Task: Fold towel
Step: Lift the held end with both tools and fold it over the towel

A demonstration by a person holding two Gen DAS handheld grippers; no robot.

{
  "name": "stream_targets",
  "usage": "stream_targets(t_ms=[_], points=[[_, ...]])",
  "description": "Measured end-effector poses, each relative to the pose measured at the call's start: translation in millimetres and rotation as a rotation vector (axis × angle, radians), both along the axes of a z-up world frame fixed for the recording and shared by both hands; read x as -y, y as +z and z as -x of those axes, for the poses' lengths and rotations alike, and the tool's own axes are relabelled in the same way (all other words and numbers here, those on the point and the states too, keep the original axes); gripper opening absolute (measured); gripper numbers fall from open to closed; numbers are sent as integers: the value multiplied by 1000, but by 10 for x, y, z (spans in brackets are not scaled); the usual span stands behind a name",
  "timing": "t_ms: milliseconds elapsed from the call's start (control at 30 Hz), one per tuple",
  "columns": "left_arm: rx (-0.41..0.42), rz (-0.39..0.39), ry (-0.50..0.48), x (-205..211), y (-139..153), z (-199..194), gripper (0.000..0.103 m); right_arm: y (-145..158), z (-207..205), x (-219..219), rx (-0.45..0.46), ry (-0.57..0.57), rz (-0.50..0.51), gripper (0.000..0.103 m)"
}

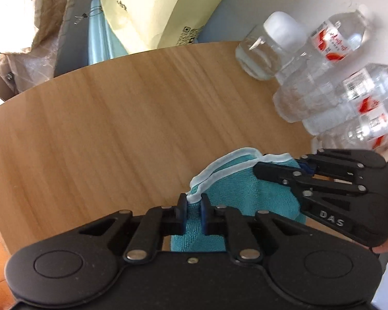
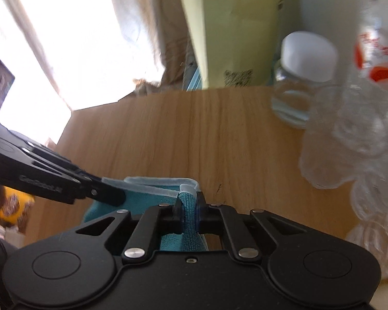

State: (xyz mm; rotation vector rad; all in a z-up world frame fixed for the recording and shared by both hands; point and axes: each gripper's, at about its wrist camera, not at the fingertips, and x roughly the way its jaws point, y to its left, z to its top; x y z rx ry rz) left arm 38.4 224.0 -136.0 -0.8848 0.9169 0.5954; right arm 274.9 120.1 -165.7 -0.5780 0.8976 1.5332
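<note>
Left wrist view, item one: teal towel (image 1: 235,193) with pale piped hem, bunched and lifted over the near part of the wooden bench (image 1: 116,129). My left gripper (image 1: 193,206) has its jaws closed on the doubled hem at one corner of the towel; cloth fills the narrow gap between the blue pads. My right gripper (image 1: 261,169) reaches in just to the right of that corner, its jaws closed on the same hem a little farther along the towel.

Right wrist view, same item: towel (image 2: 168,242) hanging through my right gripper (image 2: 188,201), jaws pinched tight on a fold of terry and hem. My left gripper (image 2: 111,193) enters from the left of the towel, its tip clamped on the hem beside mine.

Beyond the towel, on the bench:
- small clear jar (image 1: 266,49) with white cap, upright, at the far right edge.
- cluster of clear plastic water bottles (image 1: 349,98) with red and white labels, right of the towel, just beside the jar.

Past the bench's far edge from the towel:
- pale yellow paper bag (image 1: 155,13) with a printed code.
- light blue flat item (image 1: 98,38) to the left of the bag, partly hidden.
- crumpled brown paper (image 1: 46,13) at far left.
</note>
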Motion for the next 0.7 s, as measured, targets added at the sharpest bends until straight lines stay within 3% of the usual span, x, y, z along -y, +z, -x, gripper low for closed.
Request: stream_targets(t_ms=[367,700], points=[[158,-49,-170,328,453,-78,9,531,-36,881,-11,-177,-156,6],[236,-111,-143,1059,987,205,9,902,349,1602,56,-164,-275,7]])
